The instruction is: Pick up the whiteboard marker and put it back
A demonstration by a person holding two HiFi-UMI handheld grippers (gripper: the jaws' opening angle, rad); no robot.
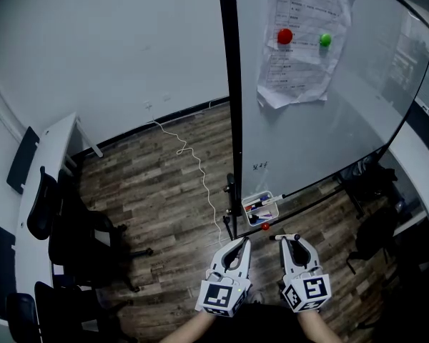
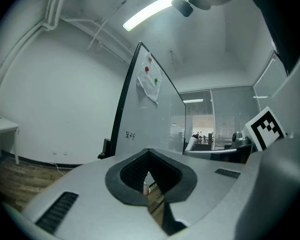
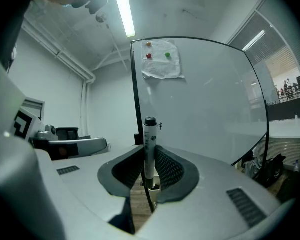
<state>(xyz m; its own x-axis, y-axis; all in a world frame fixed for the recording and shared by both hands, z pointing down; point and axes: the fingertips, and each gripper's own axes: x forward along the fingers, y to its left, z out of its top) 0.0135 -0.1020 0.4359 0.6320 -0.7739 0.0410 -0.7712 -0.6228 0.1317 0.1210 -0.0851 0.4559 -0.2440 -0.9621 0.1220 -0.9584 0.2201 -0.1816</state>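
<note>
Nearby, the right gripper (image 1: 289, 239) is clamped on the whiteboard marker (image 3: 150, 146), which stands upright between its jaws. Beside it, the left gripper (image 1: 240, 241) has its jaws together, with nothing in them. Just beyond, a small tray (image 1: 274, 207) at the foot of the whiteboard (image 1: 322, 127) holds what look like other markers.

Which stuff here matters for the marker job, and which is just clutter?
Job:
- whiteboard marker, clamped upright in the right gripper
- marker tray at the foot of the whiteboard, likely where it goes back

Lying about:
- pinned paper
- floor cable
- office chairs
- left gripper, shut and empty
</note>
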